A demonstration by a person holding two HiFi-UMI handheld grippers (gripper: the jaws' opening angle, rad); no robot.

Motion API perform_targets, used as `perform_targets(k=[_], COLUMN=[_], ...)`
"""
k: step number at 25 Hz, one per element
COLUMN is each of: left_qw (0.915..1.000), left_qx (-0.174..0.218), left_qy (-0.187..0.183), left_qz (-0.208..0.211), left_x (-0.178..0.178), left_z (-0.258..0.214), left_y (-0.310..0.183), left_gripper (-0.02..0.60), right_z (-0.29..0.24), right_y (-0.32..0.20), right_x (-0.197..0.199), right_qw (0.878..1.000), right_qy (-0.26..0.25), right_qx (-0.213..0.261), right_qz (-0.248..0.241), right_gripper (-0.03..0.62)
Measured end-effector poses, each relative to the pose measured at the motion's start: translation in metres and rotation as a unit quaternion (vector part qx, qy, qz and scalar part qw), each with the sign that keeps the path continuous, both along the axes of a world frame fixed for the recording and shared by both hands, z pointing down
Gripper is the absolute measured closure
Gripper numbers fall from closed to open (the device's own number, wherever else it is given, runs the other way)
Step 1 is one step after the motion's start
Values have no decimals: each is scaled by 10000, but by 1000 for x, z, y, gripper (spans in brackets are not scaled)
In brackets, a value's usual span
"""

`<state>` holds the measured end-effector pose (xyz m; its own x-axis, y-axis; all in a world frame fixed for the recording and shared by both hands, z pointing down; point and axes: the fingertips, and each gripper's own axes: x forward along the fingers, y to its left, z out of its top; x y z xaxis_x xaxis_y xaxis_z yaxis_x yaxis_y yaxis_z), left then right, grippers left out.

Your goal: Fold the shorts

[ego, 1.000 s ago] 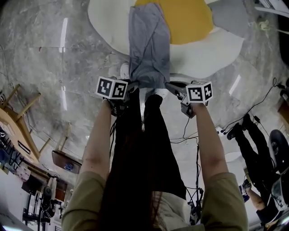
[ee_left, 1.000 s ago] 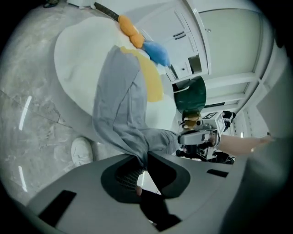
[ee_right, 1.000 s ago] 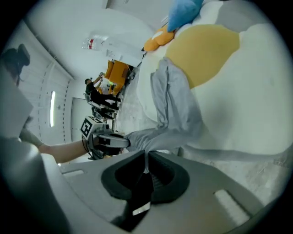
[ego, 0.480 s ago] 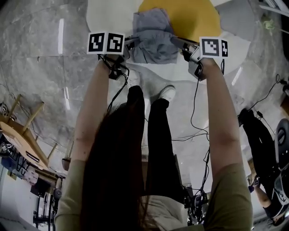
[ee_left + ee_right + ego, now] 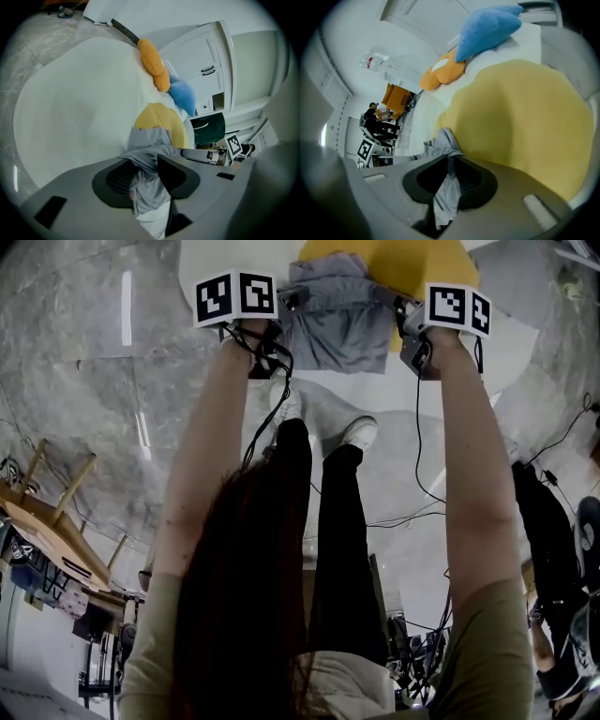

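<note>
At the jaws of the left gripper (image 5: 143, 161), a bunch of the grey shorts (image 5: 148, 138) is seen in the gap. These jaws have just been opening, and the pads appear to stand off the cloth, so this corner is judged released rather than clamped. In the right gripper (image 5: 450, 160), a thin fold of the same cloth is pinched between jaws drawn tightly together.

In the head view, the 2 grippers are held at the ends of outstretched arms, 1 at each near corner of the garment. The shorts are spread between them on the white mat (image 5: 328, 404), with the far part lying over the yellow patch (image 5: 417, 266). The cloth is rumpled, not flat. An orange cushion (image 5: 153, 64) and a blue cushion (image 5: 183, 96) lie further off along the mat's edge, well apart from the work. Marbled floor (image 5: 84, 381) surrounds the mat.

The step in hand is judged to be the setting-down of a fold. It would be done well if:
1. the right corner were lowered until the cloth rests on the layer beneath before it is let go;
2. the 2 corners were matched level, so that the folded edge runs straight;
3. each gripper were drawn back along its own line, with jaws wide, so that no cloth is dragged out of place.
</note>
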<state>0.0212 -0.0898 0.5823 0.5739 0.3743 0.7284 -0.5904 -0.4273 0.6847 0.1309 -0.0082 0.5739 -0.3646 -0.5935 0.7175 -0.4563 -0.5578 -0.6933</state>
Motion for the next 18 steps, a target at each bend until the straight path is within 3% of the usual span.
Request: perform_targets(k=[2, 3, 4, 5, 7, 9, 10, 11, 13, 14, 15, 16, 18], left_qw=[9998, 9994, 9987, 9970, 9878, 9681, 9554, 9397, 8979, 8772, 8616, 8526, 8481], left_qx=[98, 195, 377, 664, 1541, 2451, 2713, 2791, 2541, 2353, 2179, 2026, 1881], left_qy=[138, 205, 245, 244, 112, 40, 126, 286, 660, 794, 870, 899, 875], left_qz=[-94, -173, -252, -302, -190, 509, 1158, 1956, 3533, 4110, 4502, 4732, 4875], left_x=[-1, -2, -5, -10, -26, -41, -46, -49, -57, -62, -66, -68, -67], left_z=[-6, -10, -15, -19, -28, -35, -37, -38, -33, -28, -23, -17, -6], left_y=[-1, -3, -7, -13, -29, -29, -16, 5, 57, 79, 95, 106, 113], left_gripper=[369, 291, 253, 246, 236, 236, 236, 236, 233, 224, 215, 212, 209], right_z=[-7, -13, -19, -25, -31, -31, -29, -27, -22, -19, -15, -11, -6], right_y=[-5, -8, -9, -10, -3, 12, 21, 31, 46, 51, 53, 53, 48], right_x=[0, -1, -2, -3, -4, -10, -18, -30, -58, -69, -77, -83, -89], right_qw=[9991, 9980, 9962, 9935, 9804, 9476, 9241, 8999, 8620, 8497, 8409, 8356, 8356], right_qy=[257, 331, 408, 539, 1075, 1753, 1961, 1999, 1710, 1556, 1453, 1382, 1265], right_qx=[160, 278, 389, 471, 511, 415, 383, 388, 437, 445, 439, 433, 465], right_qz=[-290, -465, -659, -891, -1573, -2637, -3257, -3857, -4752, -5019, -5195, -5299, -5326], right_gripper=[528, 479, 390, 349, 347, 347, 347, 347, 347, 347, 347, 347, 347])
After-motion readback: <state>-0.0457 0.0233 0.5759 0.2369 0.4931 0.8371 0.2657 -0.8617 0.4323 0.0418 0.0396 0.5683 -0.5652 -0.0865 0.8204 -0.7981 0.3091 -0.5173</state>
